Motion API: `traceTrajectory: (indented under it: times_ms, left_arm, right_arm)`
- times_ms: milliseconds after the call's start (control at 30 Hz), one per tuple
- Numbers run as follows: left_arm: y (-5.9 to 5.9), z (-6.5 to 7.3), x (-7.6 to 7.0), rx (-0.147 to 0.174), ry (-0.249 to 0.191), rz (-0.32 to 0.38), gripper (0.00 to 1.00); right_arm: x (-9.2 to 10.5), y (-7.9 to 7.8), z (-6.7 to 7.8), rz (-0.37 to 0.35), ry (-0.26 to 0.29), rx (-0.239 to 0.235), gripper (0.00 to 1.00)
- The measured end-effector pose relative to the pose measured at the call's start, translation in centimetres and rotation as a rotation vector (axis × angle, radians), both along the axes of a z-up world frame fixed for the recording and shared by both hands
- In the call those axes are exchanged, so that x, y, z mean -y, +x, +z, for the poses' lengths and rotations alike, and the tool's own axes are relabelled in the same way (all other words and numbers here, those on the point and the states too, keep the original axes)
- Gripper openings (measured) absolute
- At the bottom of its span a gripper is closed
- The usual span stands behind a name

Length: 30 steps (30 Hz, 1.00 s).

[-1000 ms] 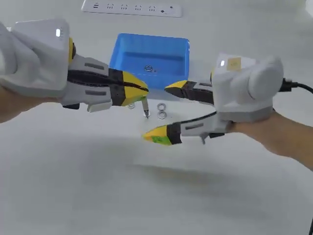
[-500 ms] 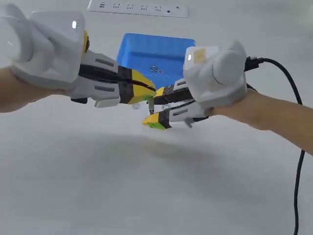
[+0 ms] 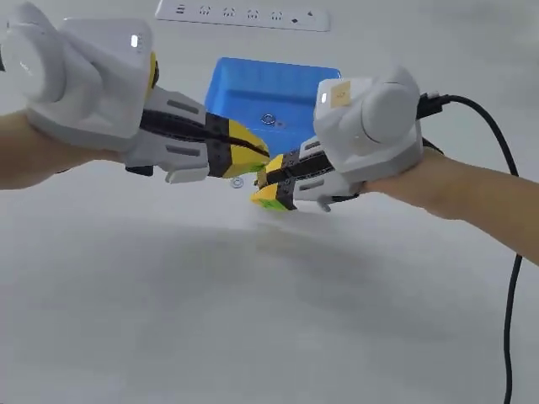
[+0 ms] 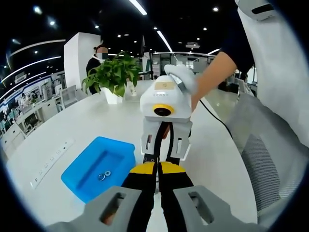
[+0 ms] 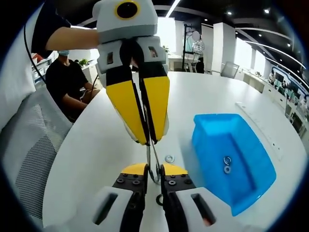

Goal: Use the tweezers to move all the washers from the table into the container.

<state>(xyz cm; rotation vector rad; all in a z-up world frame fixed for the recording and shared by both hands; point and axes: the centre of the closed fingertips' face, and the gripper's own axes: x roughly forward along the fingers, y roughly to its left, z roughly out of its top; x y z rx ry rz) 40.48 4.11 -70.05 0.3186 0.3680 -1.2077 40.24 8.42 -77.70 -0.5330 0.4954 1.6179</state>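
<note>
Where the bench runs out on the person's side of the container, the 2 tools meet tip to tip, just short of its near wall.

Left hand-held gripper: comes in from the left of the container; yellow jaws pressed together on the upper end of the tweezers, which hang down from them.

Right hand-held gripper: comes in from the right of the container, facing the left one; jaws drawn in close on either side of the tweezers' lower end, pinching it; black cable trailing away behind.

Container: blue, open, upright on the bench; 2 washers lie on its floor, touching or nearly so.

Washer: 1, flat on the bench just outside the container's near wall, beside the tweezers' tip; a dark ring lies on the bench under the right jaws.

Power strip: white, on the bench beyond the container's far wall.
</note>
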Motion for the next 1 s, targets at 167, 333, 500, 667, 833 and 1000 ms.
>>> traceTrajectory:
  times_ms: [167,333,500,667,833,1000]
  left_arm:
    - [-0.1,0.0,0.2,0.004,0.005,0.002,0.05]
    - [0.2,0.1,0.2,0.014,0.008,0.017,0.05]
    - [0.4,0.0,-0.1,0.062,0.049,0.021,0.07]
    - [1.2,1.1,-0.9,0.097,0.014,0.075,0.22]
    - [0.5,1.1,-1.7,0.077,0.019,0.081,0.27]
    - [0.4,1.5,-2.7,0.108,-0.016,0.179,0.47]
  right_arm:
    - [0.0,0.0,0.0,0.004,0.0,0.03,0.1]
    - [0.1,0.2,0.0,-0.008,0.008,0.029,0.1]
    - [0.0,0.3,0.1,-0.03,0.03,0.021,0.1]
    - [0.1,0.3,0.1,-0.037,0.031,0.021,0.1]
    - [0.2,0.5,0.4,-0.052,0.036,0.016,0.1]
    - [0.3,0.5,1.3,-0.066,0.049,0.015,0.1]
